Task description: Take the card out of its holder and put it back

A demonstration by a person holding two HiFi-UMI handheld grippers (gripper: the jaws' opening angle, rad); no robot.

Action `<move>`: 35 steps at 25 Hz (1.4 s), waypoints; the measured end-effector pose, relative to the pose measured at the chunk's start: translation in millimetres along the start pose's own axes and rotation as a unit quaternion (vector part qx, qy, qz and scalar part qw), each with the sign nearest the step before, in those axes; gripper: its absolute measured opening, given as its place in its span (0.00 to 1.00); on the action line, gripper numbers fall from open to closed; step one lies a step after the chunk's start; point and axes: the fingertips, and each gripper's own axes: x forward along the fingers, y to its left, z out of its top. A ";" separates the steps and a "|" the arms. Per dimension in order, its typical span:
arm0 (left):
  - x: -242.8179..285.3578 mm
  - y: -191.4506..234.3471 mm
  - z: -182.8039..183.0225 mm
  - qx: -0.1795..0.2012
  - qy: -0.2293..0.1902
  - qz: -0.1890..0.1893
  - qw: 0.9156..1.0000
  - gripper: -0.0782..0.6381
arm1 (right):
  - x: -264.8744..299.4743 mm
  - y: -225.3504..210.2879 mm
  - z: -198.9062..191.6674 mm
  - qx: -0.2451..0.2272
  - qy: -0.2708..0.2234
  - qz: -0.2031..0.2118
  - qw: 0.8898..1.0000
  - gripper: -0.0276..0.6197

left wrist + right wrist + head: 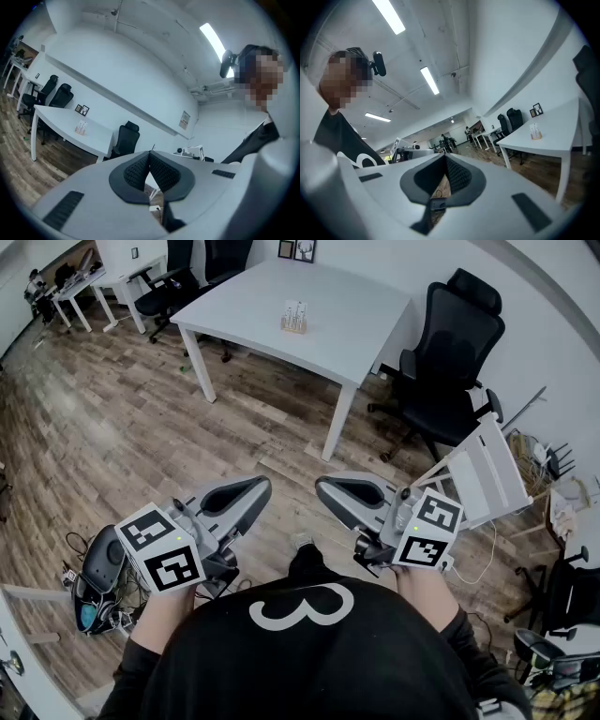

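Observation:
The card stands in its small wooden holder [294,317] on the white table [272,296], far ahead of me across the wood floor. The holder also shows small in the left gripper view [81,127] and in the right gripper view [536,131]. I hold both grippers low and close to my body, well away from the table. My left gripper [247,497] has its jaws shut with nothing between the pads [138,169]. My right gripper [337,493] is shut and empty too, its pads [457,177] meeting at the tip.
A black office chair [450,362] stands at the table's right side. A white rack [487,474] leans on the floor at my right. More desks and chairs [141,277] stand at the back left. A device with cables [98,577] lies on the floor at my left.

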 end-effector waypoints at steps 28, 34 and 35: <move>81.3 112.1 20.9 -0.040 0.024 0.021 0.999 0.12 | 57.9 -135.0 13.6 0.051 0.028 0.024 0.998 0.06; 123.7 157.2 41.7 -0.054 0.023 0.035 0.998 0.12 | 69.4 -194.4 33.2 0.060 0.034 0.033 0.997 0.06; 130.7 162.8 44.8 -0.056 0.023 0.037 0.997 0.12 | 69.7 -203.0 36.9 0.061 0.033 0.034 0.997 0.06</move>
